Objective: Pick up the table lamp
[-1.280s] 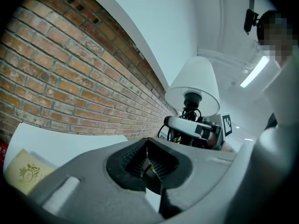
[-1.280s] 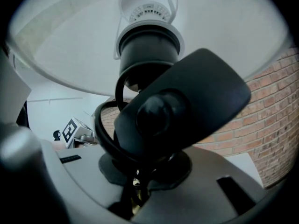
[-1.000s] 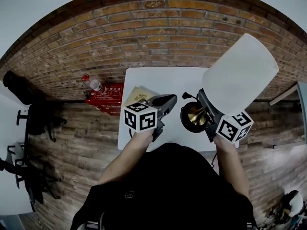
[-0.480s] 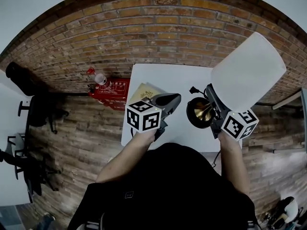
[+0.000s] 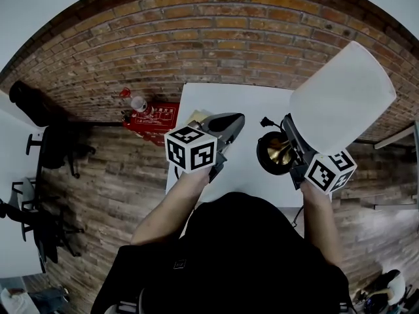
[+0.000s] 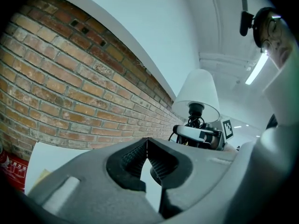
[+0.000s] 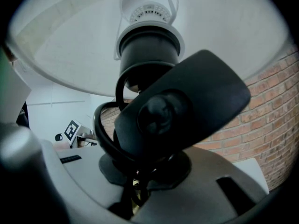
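The table lamp has a white shade [image 5: 340, 97] and a brass stem on a round black foot [image 5: 278, 154]; it tilts over the right side of the white table [image 5: 249, 175]. My right gripper [image 5: 291, 135] is shut on the stem below the shade. In the right gripper view the black socket [image 7: 149, 45] and a looped cord with a black oval switch [image 7: 182, 111] rise just above the jaws of my right gripper [image 7: 140, 181]. My left gripper [image 5: 233, 122] hovers left of the lamp, shut and empty. The left gripper view has its tips [image 6: 147, 141] touching, the lamp [image 6: 196, 94] beyond.
A tan flat item [image 5: 196, 118] lies on the table under the left gripper. The cord's black plug [image 5: 265, 121] rests by the lamp. A red box [image 5: 154, 120] with a bottle stands on the wooden floor at the brick wall. Dark chairs [image 5: 59, 156] are far left.
My left gripper has risen a little and drifted toward the far side of the table. The right gripper keeps the lamp held in about the same place.
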### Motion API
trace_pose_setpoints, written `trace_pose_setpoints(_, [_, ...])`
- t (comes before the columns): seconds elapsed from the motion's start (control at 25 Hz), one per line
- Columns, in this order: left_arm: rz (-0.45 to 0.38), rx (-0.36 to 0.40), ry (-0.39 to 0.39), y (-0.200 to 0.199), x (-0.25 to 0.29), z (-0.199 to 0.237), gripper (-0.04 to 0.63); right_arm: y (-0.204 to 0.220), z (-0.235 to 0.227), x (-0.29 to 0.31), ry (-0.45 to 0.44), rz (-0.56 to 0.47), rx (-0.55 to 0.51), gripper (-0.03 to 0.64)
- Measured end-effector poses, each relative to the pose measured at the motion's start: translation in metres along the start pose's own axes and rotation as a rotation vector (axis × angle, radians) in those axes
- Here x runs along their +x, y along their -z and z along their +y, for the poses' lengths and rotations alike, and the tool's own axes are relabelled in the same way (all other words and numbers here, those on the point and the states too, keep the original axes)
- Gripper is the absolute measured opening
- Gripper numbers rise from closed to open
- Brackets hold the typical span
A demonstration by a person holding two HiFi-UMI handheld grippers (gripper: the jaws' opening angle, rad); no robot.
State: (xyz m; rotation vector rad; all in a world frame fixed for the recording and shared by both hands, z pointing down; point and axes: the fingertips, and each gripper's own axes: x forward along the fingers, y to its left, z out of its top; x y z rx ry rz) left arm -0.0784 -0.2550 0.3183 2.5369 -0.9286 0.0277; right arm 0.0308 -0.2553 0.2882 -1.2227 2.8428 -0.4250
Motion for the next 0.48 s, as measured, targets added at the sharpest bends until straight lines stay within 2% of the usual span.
trace_pose_setpoints(0.48, [0.006, 0.037, 0.026, -0.008, 0.021, -0.013, 0.009, -0.011, -0.009, -0.015, 0.006, -0.021, -0.012, 0.055])
